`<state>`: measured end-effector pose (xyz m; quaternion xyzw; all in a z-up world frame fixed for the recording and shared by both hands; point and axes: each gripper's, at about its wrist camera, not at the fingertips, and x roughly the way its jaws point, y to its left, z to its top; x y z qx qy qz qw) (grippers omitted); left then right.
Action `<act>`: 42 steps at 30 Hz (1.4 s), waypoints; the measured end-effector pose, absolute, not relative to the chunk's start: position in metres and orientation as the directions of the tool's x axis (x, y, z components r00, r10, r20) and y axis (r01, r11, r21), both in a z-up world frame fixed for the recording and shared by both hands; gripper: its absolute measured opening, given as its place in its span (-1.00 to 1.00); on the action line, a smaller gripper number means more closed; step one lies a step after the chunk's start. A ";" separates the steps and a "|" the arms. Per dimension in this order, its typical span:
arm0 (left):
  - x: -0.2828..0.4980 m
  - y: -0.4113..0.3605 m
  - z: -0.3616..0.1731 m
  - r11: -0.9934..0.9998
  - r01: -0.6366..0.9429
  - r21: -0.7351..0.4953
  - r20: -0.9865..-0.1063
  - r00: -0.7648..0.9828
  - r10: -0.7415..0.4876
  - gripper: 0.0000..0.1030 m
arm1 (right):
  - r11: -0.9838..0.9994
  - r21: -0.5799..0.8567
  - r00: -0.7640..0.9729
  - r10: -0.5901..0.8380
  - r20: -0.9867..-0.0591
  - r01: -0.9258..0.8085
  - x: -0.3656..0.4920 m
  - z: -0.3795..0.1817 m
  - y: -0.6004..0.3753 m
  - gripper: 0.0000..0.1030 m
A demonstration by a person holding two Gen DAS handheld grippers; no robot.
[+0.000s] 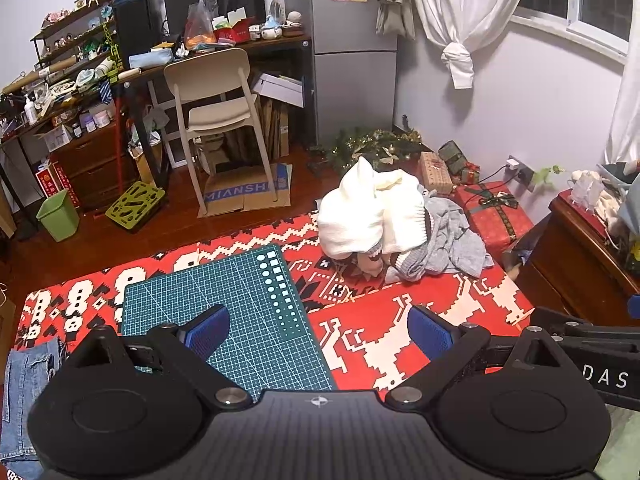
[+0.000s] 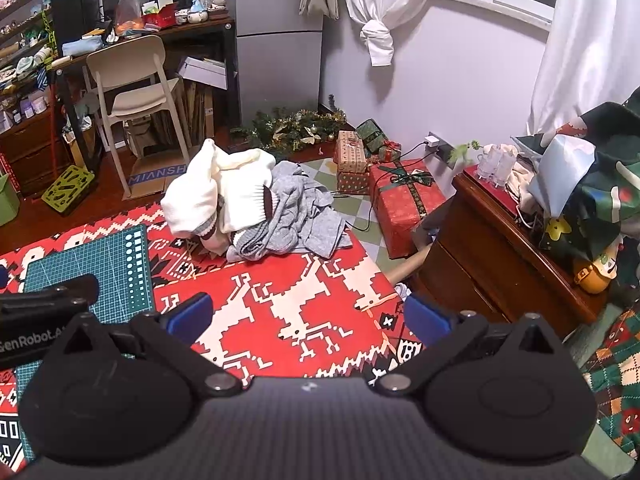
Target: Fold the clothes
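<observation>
A heap of clothes lies at the far end of the red patterned cloth (image 1: 400,320) (image 2: 280,300): a white knit garment (image 1: 360,212) (image 2: 200,196) on top, a grey knit one (image 1: 452,240) (image 2: 300,216) beside and under it. My left gripper (image 1: 318,330) is open over the green cutting mat (image 1: 240,300) and the cloth, well short of the heap, holding nothing. Open as well, my right gripper (image 2: 308,318) hovers above the white deer pattern with nothing between its blue pads (image 2: 192,316). Folded denim (image 1: 28,380) lies at the near left.
A cream chair (image 1: 216,104) and a cluttered desk (image 1: 120,64) stand beyond the cloth on the left. Wrapped gift boxes (image 2: 404,200) and a dark wooden cabinet (image 2: 500,248) flank the right side. A green bin (image 1: 58,214) sits on the wooden floor.
</observation>
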<state>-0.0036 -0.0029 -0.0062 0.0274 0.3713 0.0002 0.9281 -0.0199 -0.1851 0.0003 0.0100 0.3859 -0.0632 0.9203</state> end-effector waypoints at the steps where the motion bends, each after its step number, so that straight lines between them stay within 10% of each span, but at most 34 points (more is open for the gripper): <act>1: -0.003 -0.003 -0.007 0.999 0.021 0.050 -0.689 0.725 0.020 0.87 | 0.992 -0.028 0.694 -0.108 -0.712 0.125 -0.019 0.000 -0.185 0.99; 42: 0.060 0.019 -0.080 0.997 0.049 -0.064 -0.655 0.751 -0.079 0.89 | 0.988 -0.090 0.727 -0.153 -0.669 0.125 0.048 -0.080 -0.177 0.99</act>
